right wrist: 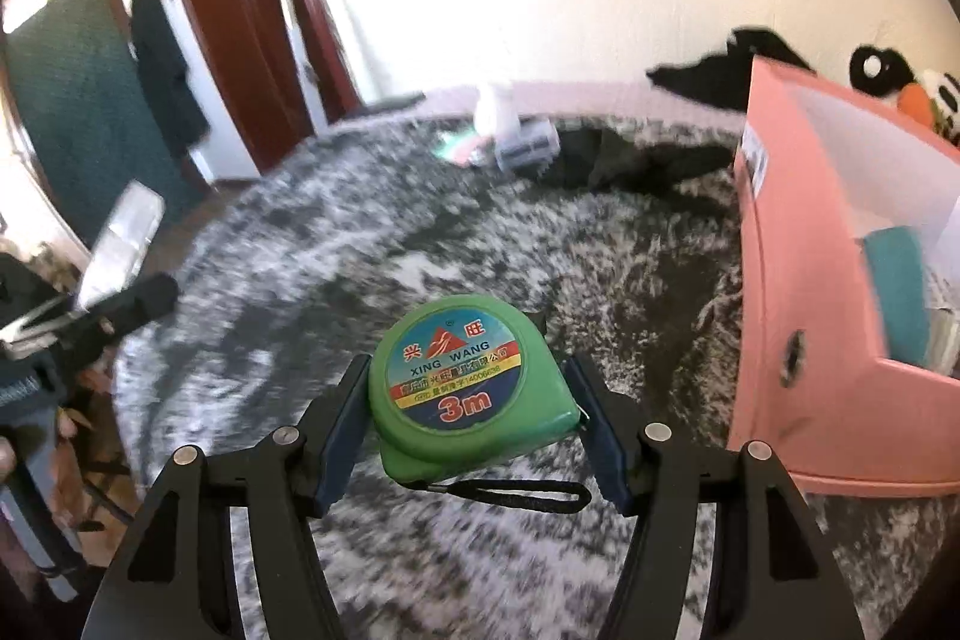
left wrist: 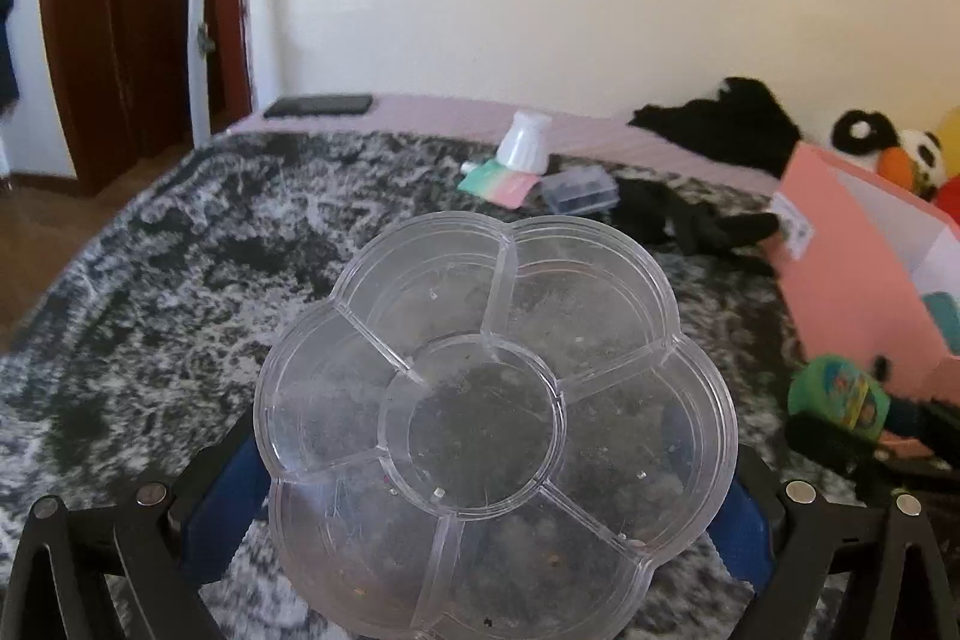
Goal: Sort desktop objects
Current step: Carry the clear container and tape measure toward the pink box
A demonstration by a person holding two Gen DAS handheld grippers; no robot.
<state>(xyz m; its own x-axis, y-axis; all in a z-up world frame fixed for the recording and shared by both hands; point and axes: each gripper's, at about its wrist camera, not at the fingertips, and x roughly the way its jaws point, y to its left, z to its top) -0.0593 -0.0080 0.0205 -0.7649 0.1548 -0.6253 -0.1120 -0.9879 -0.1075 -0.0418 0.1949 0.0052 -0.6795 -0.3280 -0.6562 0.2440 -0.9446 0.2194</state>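
Note:
My left gripper (left wrist: 492,466) is shut on a clear flower-shaped compartment tray (left wrist: 498,418) and holds it above the grey shaggy cover (left wrist: 210,280). My right gripper (right wrist: 474,412) is shut on a green 3 m tape measure (right wrist: 462,388), its black strap hanging below. The tape measure also shows in the left wrist view (left wrist: 840,394), at the right, next to the pink organizer box (left wrist: 858,268). In the right wrist view the pink box (right wrist: 804,280) stands close on the right, open at the top, with a teal item inside.
At the back of the cover lie a white ribbed bottle (left wrist: 525,142), a mint and pink card (left wrist: 498,181), a small clear case (left wrist: 579,190) and black cloth (left wrist: 690,220). A phone (left wrist: 318,105) lies far left. Plush toys (left wrist: 900,154) sit behind the box.

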